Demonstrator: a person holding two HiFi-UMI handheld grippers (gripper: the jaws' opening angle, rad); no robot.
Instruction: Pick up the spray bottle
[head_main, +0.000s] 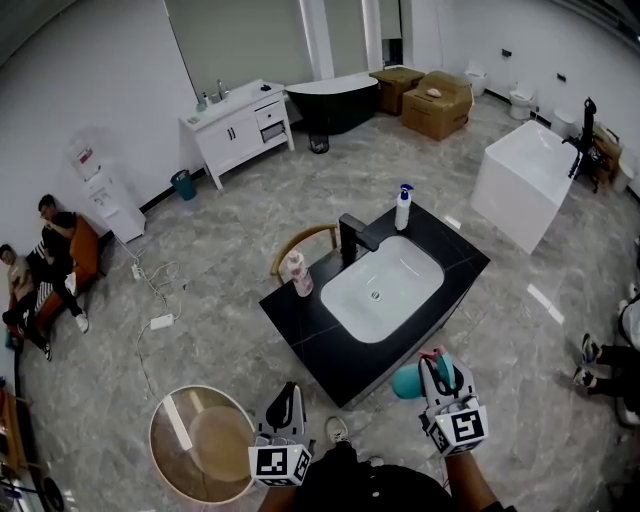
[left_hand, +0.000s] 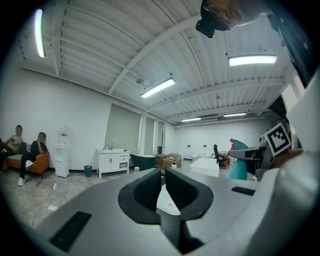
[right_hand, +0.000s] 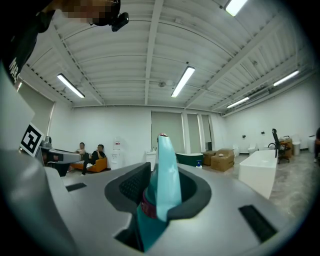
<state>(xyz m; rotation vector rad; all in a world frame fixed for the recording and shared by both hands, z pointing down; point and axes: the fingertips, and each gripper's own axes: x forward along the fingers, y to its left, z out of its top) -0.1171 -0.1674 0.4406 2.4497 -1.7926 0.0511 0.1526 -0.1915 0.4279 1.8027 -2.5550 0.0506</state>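
My right gripper (head_main: 440, 366) is shut on a teal spray bottle (head_main: 409, 382) with a pink trigger, held level in front of the black vanity (head_main: 318, 330). In the right gripper view the teal bottle (right_hand: 165, 180) stands pinched between the pads. My left gripper (head_main: 287, 398) hangs lower left of the vanity, its jaws together with nothing between them (left_hand: 163, 187). A white spray bottle with a blue head (head_main: 403, 207) stands at the vanity's far corner beside the black tap (head_main: 352, 237). A pink bottle (head_main: 299, 273) stands at its left end.
A white basin (head_main: 385, 285) is set in the vanity. A wooden chair (head_main: 300, 243) stands behind it, a round glass table (head_main: 198, 440) near my left. Further off stand a white tub (head_main: 524, 182), cardboard boxes (head_main: 437, 104), a white cabinet (head_main: 240, 126) and people on an orange sofa (head_main: 48, 262).
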